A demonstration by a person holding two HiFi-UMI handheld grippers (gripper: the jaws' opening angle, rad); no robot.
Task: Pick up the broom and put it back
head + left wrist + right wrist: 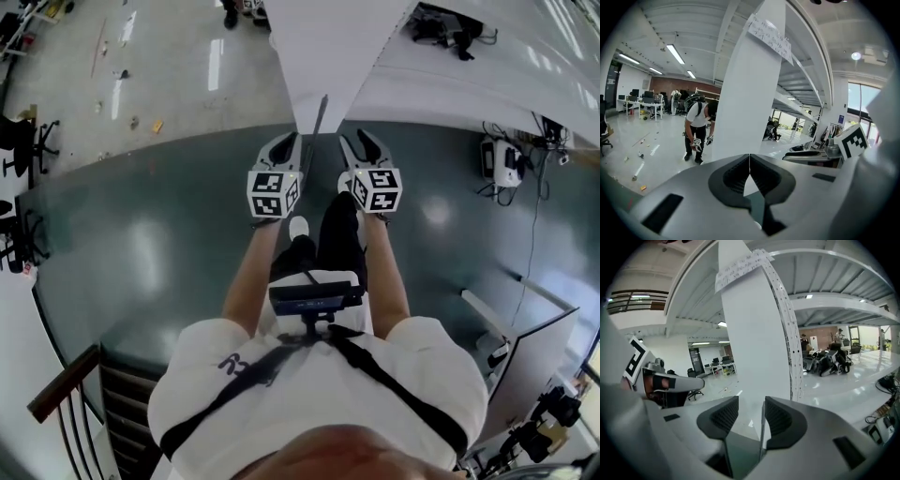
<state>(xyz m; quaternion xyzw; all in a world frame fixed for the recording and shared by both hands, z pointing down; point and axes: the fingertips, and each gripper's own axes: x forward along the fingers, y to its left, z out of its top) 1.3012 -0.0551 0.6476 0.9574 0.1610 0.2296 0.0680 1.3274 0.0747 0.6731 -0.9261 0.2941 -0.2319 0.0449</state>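
The left gripper [750, 163] has its two jaws pressed together, with nothing between them. The right gripper [751, 405] has its jaws apart. The thin dark stick of the broom [762, 432] stands up in the gap, right beside the jaw on the right side of the picture. The other jaw is not touching it.

In the head view, both grippers are in the middle of the picture, side by side, pointing up at a big white pillar [328, 47]. The broom stick runs up between them and leans on the pillar's front edge. I cannot see the brush end.

Each gripper has a marker cube [273, 192] on it. Under them is a shiny dark green floor [150, 253], and a stair rail [61, 384] is at the lower left.

In the left gripper view, a sheet of paper [768, 36] is stuck high on the pillar. Another person [697, 127] stands bent over at the middle left.
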